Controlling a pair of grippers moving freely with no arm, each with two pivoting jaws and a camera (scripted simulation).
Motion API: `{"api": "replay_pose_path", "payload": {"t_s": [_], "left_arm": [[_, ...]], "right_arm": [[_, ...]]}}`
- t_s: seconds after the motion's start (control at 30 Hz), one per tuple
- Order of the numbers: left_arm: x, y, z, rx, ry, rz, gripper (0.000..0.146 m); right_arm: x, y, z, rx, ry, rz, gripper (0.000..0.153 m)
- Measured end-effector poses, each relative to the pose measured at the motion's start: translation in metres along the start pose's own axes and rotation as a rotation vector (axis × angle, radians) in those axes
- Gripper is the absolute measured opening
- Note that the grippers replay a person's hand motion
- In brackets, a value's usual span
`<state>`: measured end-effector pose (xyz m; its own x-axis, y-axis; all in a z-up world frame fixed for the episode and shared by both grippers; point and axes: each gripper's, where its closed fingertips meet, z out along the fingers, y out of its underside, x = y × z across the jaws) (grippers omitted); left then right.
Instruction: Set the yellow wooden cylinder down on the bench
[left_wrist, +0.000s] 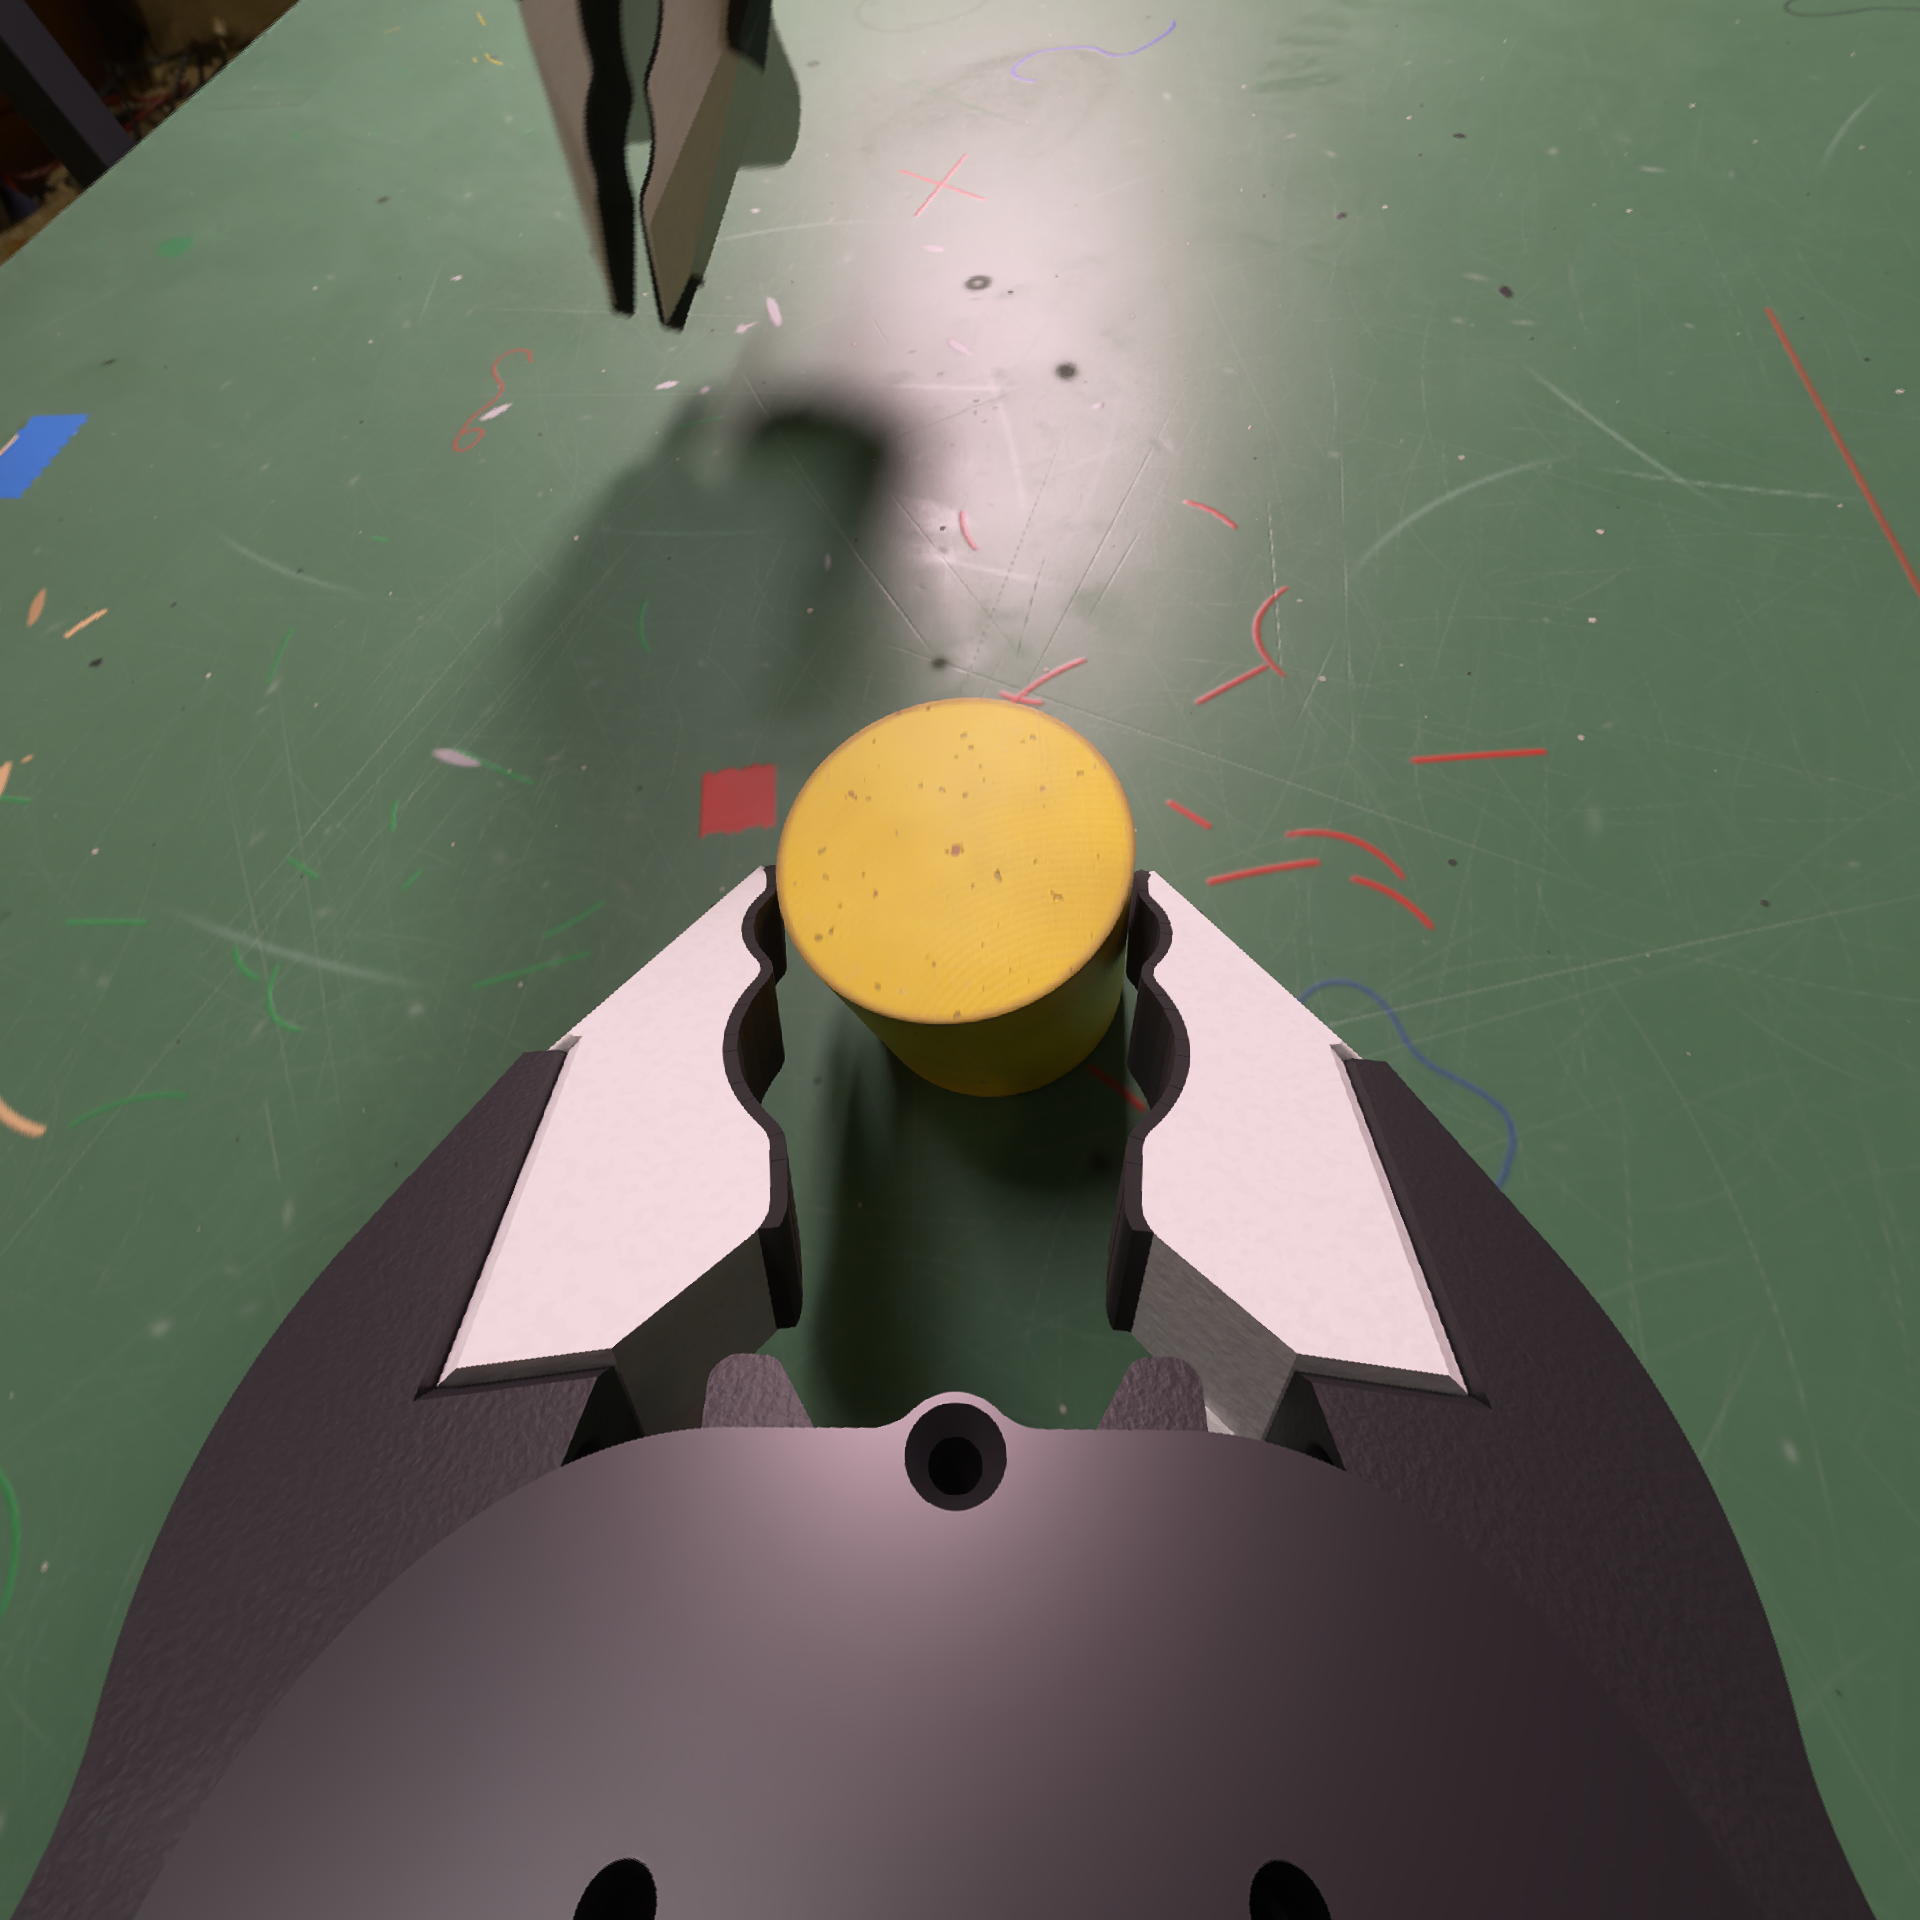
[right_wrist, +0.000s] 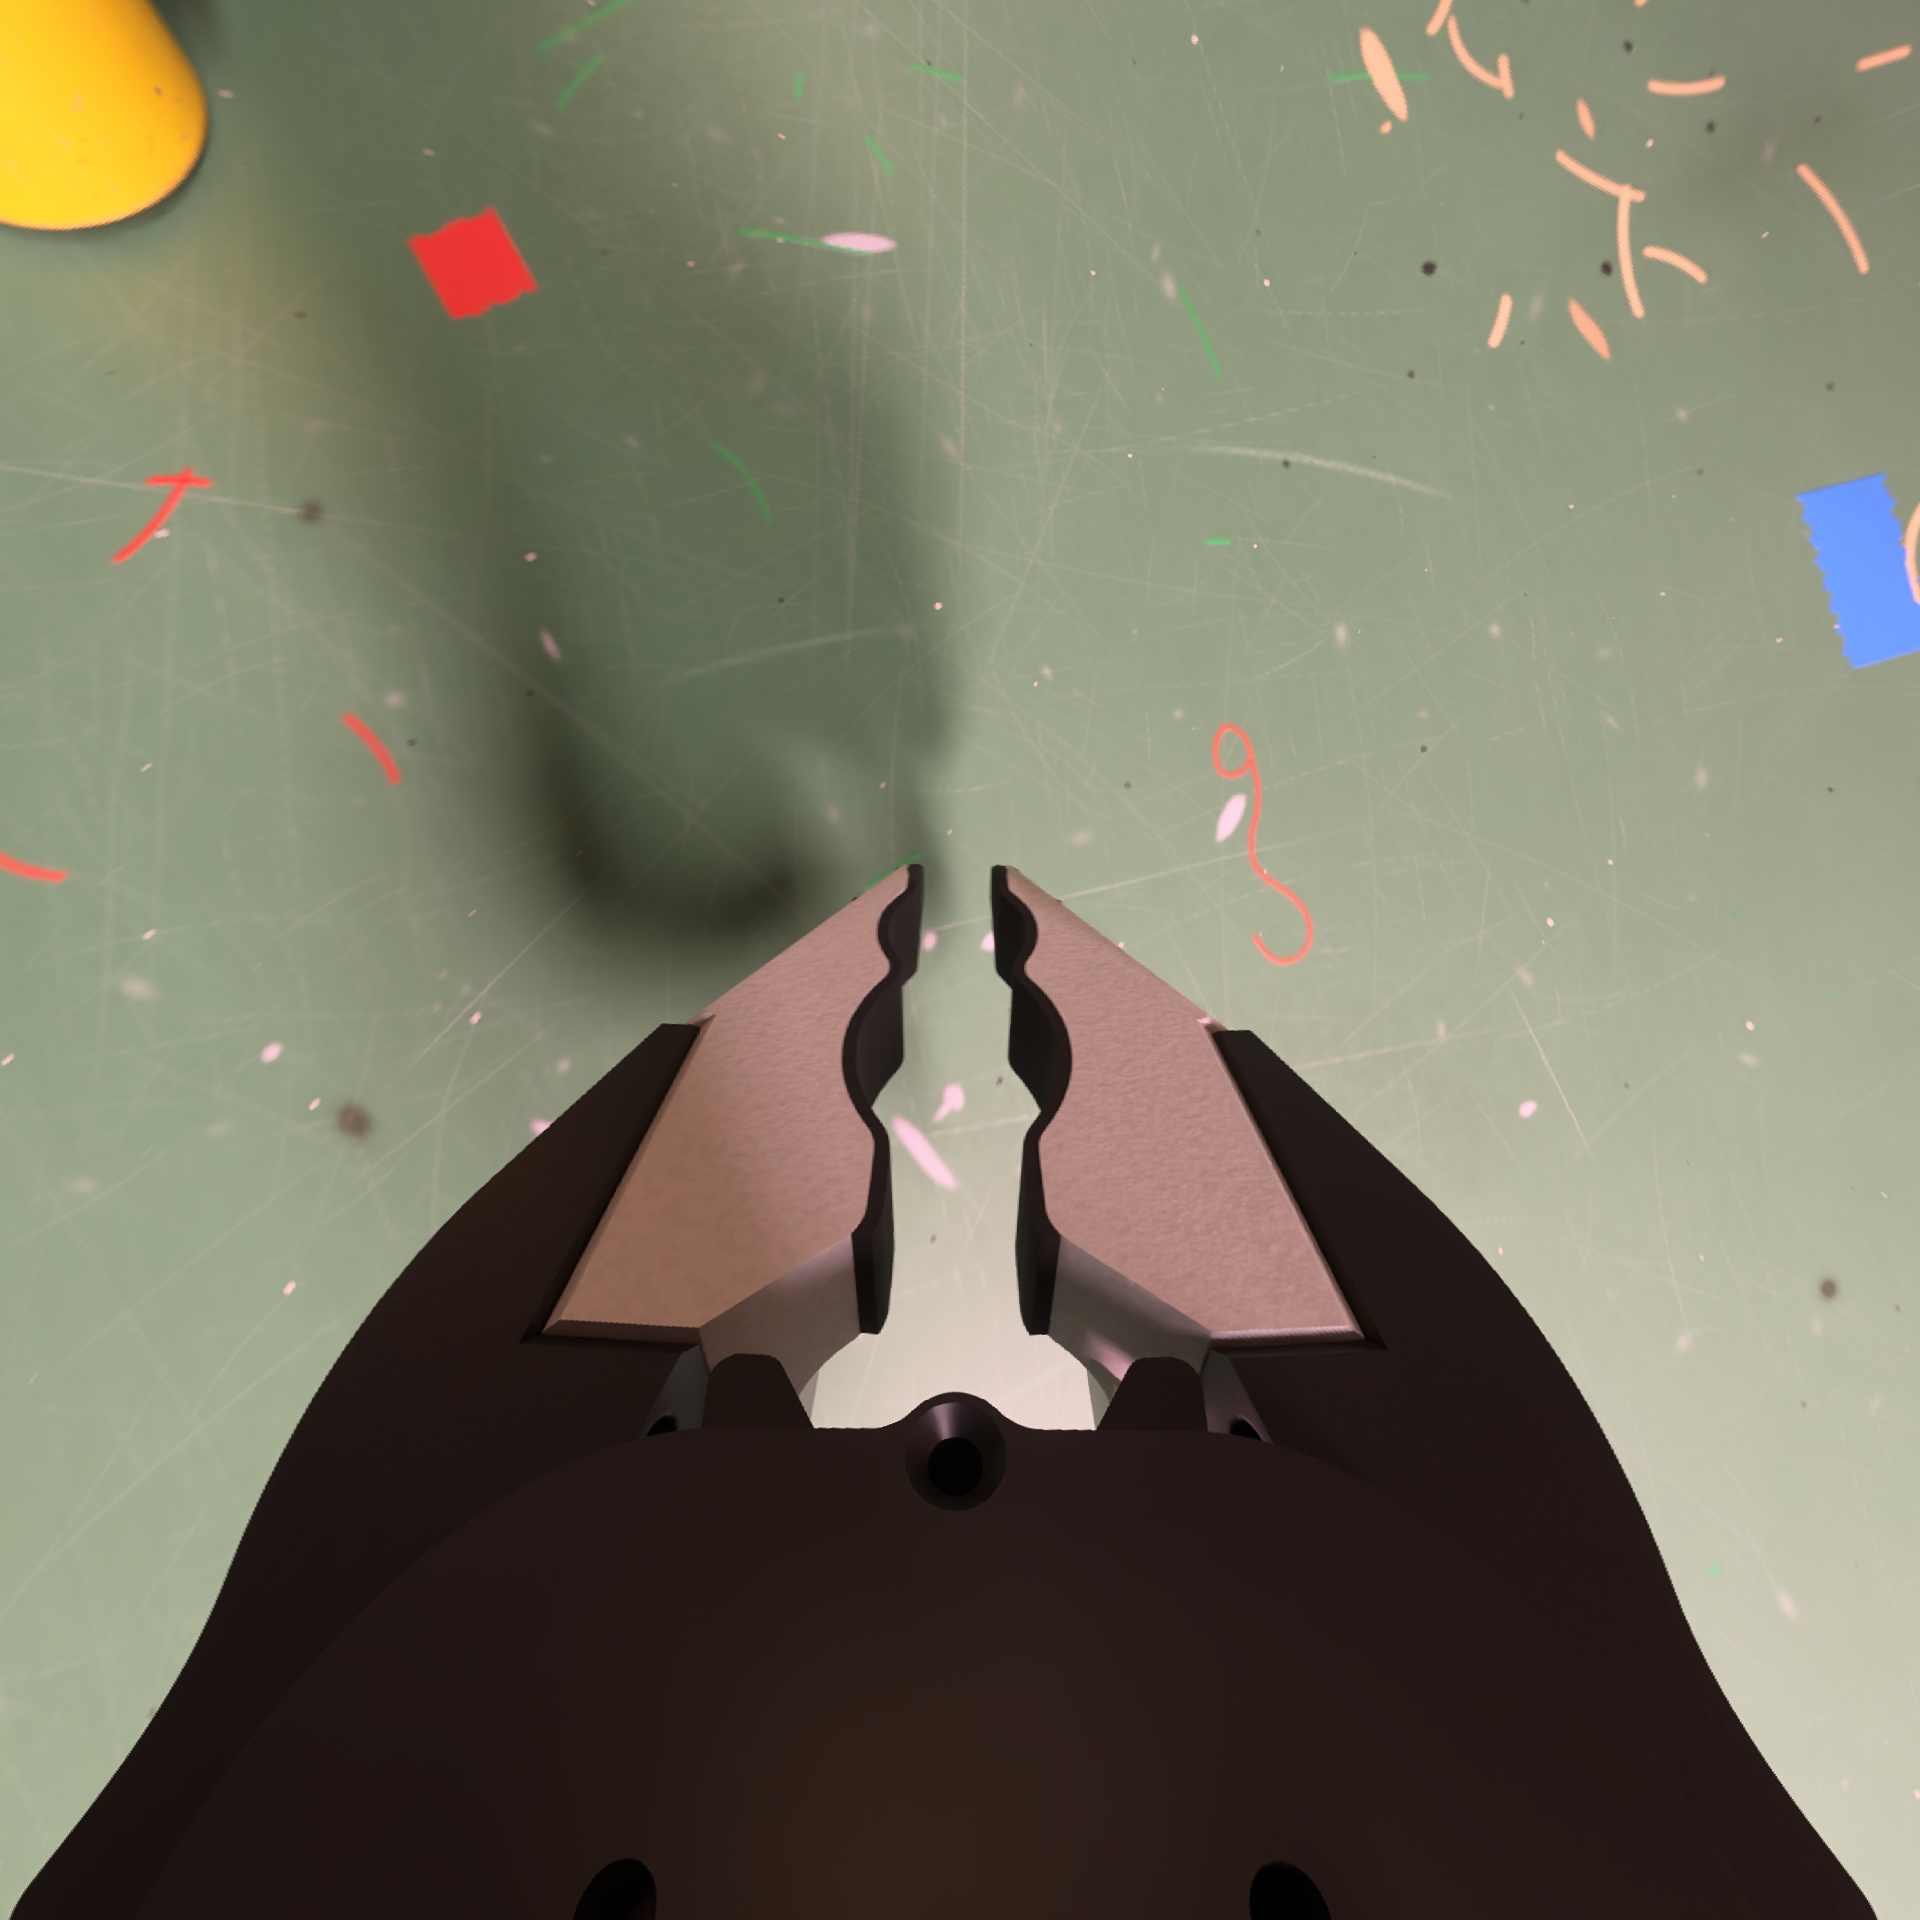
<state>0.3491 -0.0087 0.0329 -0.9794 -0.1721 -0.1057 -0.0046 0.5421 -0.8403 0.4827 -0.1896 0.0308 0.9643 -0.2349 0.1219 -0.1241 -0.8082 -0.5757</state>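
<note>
The yellow wooden cylinder (left_wrist: 951, 862) stands upright between the fingertips of my left gripper (left_wrist: 954, 888), which is shut on its sides. Its lower end is at or just above the green bench (left_wrist: 1455, 416); I cannot tell if it touches. The cylinder's side also shows at the top left corner of the right wrist view (right_wrist: 83, 114). My right gripper (right_wrist: 956, 883) hangs over the bench (right_wrist: 1351, 623) with its jaws nearly together and nothing between them. It also shows in the left wrist view (left_wrist: 649, 312), beyond the cylinder to the left.
A red patch (left_wrist: 738, 800) lies on the bench just left of the cylinder, also seen from the right wrist (right_wrist: 473, 262). A blue patch (left_wrist: 40, 452) lies farther left (right_wrist: 1860, 582). The bench's edge (left_wrist: 135, 156) runs across the far left corner.
</note>
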Motion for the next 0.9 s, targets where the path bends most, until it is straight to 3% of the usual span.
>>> {"api": "replay_pose_path", "payload": {"t_s": [0.17,0.33,0.4,0.57,0.63,0.73,0.9], "left_arm": [[0.0,-0.002,0.003,0.008,-0.005,0.007,0.067],[-0.001,-0.002,-0.003,0.023,-0.012,0.011,0.067],[0.0,-0.006,-0.012,0.065,0.025,-0.032,0.08],[-0.024,-0.027,-0.046,0.168,-0.035,-0.071,0.077],[-0.053,-0.043,-0.059,0.222,-0.138,-0.104,0.064],[-0.116,-0.067,-0.076,0.21,-0.405,-0.131,0.051],[-0.21,-0.102,-0.083,0.049,-0.775,-0.04,0.042]], "right_arm": [[0.011,-0.019,0.006,0.065,0.026,0.016,0.033],[0.069,-0.083,-0.053,0.384,0.329,0.026,0.038],[0.099,-0.1,-0.072,0.431,0.456,0.062,0.038],[0.165,-0.132,-0.086,0.553,0.599,0.305,0.038],[0.185,-0.139,-0.085,0.584,0.648,0.406,0.035],[0.197,-0.139,-0.087,0.635,0.715,0.498,0.011],[0.196,-0.121,-0.082,0.697,0.707,0.601,0.01]]}}
